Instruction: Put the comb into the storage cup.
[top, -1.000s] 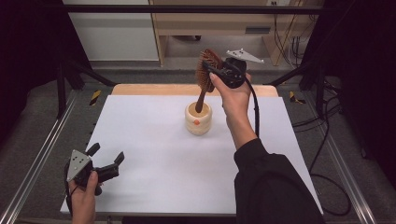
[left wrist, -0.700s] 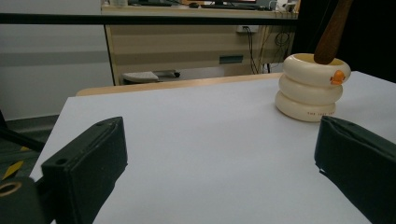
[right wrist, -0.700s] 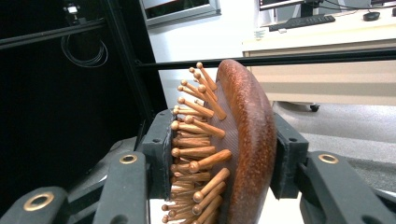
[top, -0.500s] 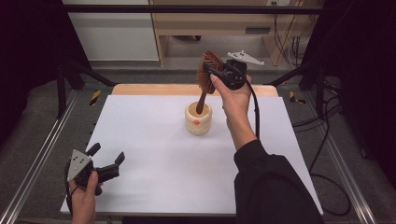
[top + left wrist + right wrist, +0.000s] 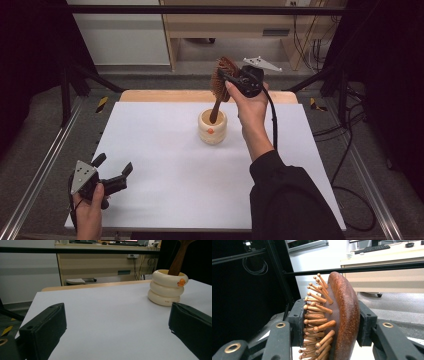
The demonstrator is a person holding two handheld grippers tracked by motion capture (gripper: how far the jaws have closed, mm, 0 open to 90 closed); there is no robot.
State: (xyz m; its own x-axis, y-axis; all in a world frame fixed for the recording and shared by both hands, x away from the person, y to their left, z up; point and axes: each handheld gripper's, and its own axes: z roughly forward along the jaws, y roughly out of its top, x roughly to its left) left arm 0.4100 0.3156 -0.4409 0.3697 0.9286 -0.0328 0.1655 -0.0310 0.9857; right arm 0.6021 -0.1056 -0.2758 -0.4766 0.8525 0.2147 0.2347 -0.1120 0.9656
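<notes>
No change: right gripper (image 5: 225,80) jaws clamped on hairbrush (image 5: 219,85), left gripper (image 5: 112,167) jaws apart.

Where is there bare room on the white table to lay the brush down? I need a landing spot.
Most of the white table top is bare: the wide stretch between the cream ringed holder and the left gripper, and the strip right of the holder. Crowded only at the holder, where the brown wooden hairbrush stands.

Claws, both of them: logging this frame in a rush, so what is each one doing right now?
Left claw: open, holding nothing, low over the white table.
Right claw: shut on the wooden hairbrush, whose handle stands in the cream cup.
</notes>
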